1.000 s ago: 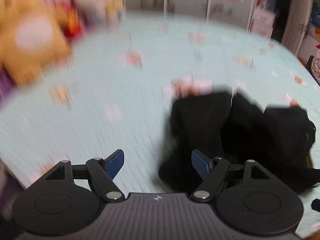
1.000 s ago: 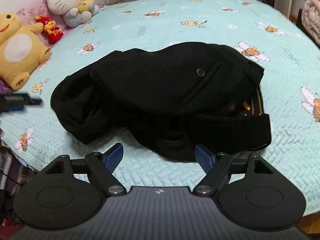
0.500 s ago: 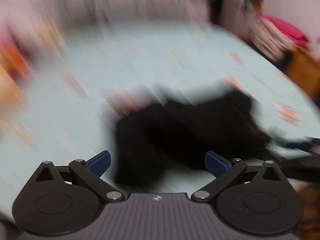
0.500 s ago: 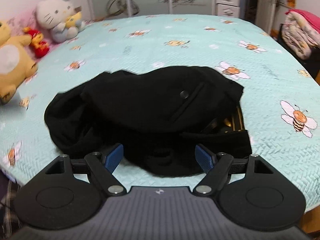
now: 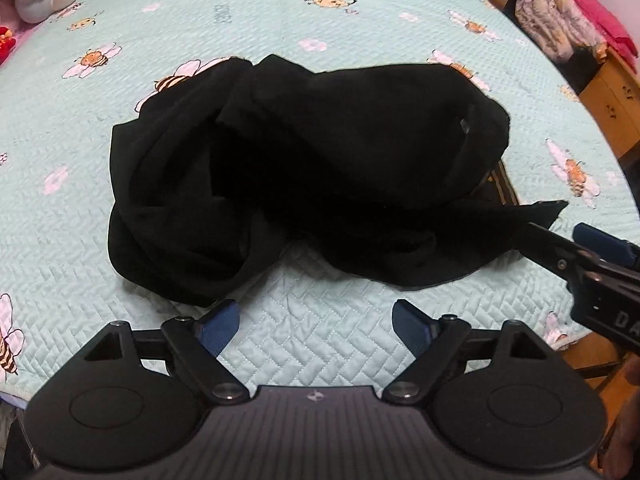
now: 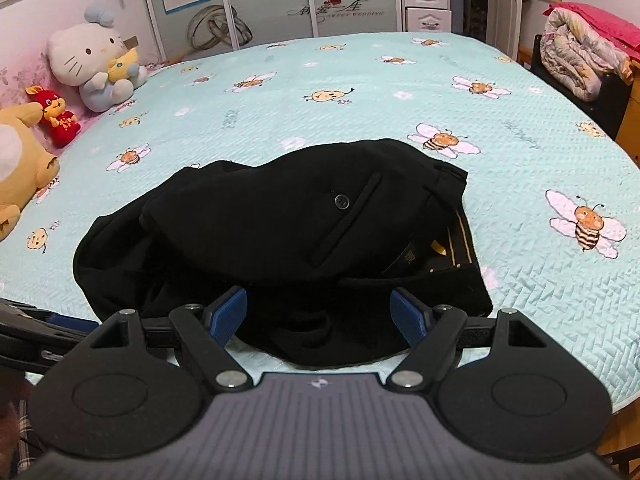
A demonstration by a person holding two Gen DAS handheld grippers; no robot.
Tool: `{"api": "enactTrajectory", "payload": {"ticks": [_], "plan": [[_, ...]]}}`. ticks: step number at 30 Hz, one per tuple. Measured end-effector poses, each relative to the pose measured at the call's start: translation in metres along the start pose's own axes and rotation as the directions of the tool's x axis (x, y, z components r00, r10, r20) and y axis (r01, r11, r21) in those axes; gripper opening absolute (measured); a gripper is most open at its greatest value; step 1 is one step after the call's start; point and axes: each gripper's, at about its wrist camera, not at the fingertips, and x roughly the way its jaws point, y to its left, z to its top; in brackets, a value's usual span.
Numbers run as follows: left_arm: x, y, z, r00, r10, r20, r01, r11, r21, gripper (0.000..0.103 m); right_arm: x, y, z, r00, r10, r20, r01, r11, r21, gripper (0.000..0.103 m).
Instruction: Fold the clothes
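Clearly, the bed (image 6: 400, 92) with its bee-patterned cover took most of the room, and wide free cover was seen behind and to both sides of the garment. The black trousers (image 6: 280, 232) were lying bunched near the front edge of the bed, with the waistband (image 6: 452, 248) gaping toward the right and a button (image 6: 342, 201) on the pocket facing up. The left gripper (image 5: 316, 322) and the right gripper (image 6: 318, 312) were held low before the heap, both with jaws spread wide and nothing between them. For a clean fold, the cloth should probably be gripped at the waistband and drawn flat first, away from the near edge.
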Motion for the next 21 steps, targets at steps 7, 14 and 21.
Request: {"api": "enactTrajectory", "payload": {"ticks": [7,14,21], "plan": [[0.006,0.001,-0.011,0.999,0.049,-0.021,-0.050,0.999,-0.021,0.086,0.004,0.009,-0.002,0.999,-0.032,-0.002,0.032,0.999,-0.020,0.079],[0.005,0.005,-0.016,0.996,0.084,-0.008,-0.084,0.996,-0.030,0.086,0.005,0.017,-0.003,0.999,-0.036,-0.004,0.036,0.999,-0.037,0.079],[-0.002,0.006,-0.017,0.988,0.153,0.037,-0.153,0.988,-0.003,0.087,0.009,0.025,-0.005,0.999,-0.048,-0.017,0.047,0.997,-0.064,0.079]]}}
